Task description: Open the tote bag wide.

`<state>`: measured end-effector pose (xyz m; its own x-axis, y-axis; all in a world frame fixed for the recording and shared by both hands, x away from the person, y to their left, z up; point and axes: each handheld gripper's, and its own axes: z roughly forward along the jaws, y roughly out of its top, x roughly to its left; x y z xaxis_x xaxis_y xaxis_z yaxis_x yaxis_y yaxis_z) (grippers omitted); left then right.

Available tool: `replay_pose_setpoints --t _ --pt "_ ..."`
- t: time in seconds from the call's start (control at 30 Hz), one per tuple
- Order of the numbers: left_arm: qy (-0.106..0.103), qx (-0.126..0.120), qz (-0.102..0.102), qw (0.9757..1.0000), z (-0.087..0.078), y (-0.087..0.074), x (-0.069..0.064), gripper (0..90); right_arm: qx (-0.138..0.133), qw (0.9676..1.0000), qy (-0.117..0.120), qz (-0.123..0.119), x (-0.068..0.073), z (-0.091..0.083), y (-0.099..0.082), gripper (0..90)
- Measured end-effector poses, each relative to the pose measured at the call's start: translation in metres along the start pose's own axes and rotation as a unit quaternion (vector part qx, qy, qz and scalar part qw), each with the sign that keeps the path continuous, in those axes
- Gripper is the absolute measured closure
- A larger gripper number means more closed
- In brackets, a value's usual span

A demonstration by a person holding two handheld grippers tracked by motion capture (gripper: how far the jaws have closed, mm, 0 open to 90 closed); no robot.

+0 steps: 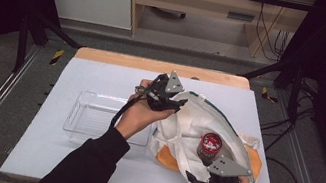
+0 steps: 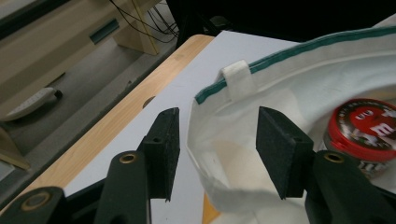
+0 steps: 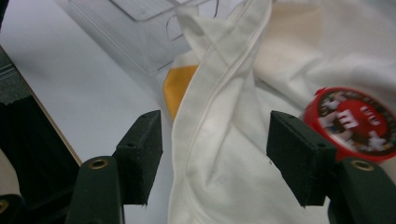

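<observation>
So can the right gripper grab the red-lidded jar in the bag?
Probably yes: the jar sits in the bag's open mouth, right beside the right gripper, whose fingers stand apart. Only loose cloth lies between them.

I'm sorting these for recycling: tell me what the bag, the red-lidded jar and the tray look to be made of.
Bag: off-white woven cloth, matte, probably cotton canvas; it creases softly and has a stitched green rim.
Jar: glossy printed red lid, probably plastic; see-through body, plastic or glass, unclear.
Tray: clear rigid plastic, by its transparent, shiny walls.
</observation>
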<state>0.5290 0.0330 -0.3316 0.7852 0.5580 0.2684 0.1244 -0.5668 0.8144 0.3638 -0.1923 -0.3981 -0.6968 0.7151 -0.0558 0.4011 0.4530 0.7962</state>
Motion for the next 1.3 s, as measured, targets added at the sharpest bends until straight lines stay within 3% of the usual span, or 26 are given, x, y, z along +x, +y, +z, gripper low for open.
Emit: replay_pose_setpoints --t 0.23,0.43,0.57,0.63,0.67,0.77,0.93,1.17,1.3 --pt "-0.014 0.004 0.007 0.9999 -0.026 -0.015 -0.023 46.0 -0.008 0.9996 -0.027 -0.008 -0.018 -0.024 0.022 34.2" --pt "-0.032 0.016 0.013 0.9993 -0.026 -0.030 -0.050 44.9 -0.002 0.9981 -0.058 -0.021 -0.038 -0.041 0.038 38.1" --pt "-0.037 0.014 0.004 0.9992 -0.025 -0.042 -0.062 44.8 -0.005 0.9961 -0.083 -0.028 -0.053 -0.053 0.046 43.7" --pt "-0.034 0.020 0.010 0.9992 -0.023 -0.048 -0.068 44.2 -0.002 0.9950 -0.096 -0.028 -0.063 -0.056 0.047 46.9" --pt "-0.033 0.022 0.015 0.9991 -0.022 -0.050 -0.071 43.3 0.007 0.9937 -0.108 -0.031 -0.073 -0.055 0.048 48.7" --pt "-0.039 0.020 0.003 0.9990 -0.018 -0.056 -0.077 42.9 0.020 0.9928 -0.113 -0.033 -0.080 -0.051 0.048 48.6" --pt "-0.043 0.021 -0.005 0.9988 -0.014 -0.064 -0.083 41.7 0.054 0.9909 -0.119 -0.032 -0.099 -0.032 0.043 39.7" --pt "-0.050 0.030 -0.005 0.9983 -0.007 -0.071 -0.088 41.5 0.090 0.9889 -0.113 -0.036 -0.109 -0.006 0.033 36.1" --pt "-0.055 0.024 -0.003 0.9982 -0.001 -0.071 -0.090 47.0 0.100 0.9885 -0.107 -0.037 -0.108 0.003 0.026 35.7"
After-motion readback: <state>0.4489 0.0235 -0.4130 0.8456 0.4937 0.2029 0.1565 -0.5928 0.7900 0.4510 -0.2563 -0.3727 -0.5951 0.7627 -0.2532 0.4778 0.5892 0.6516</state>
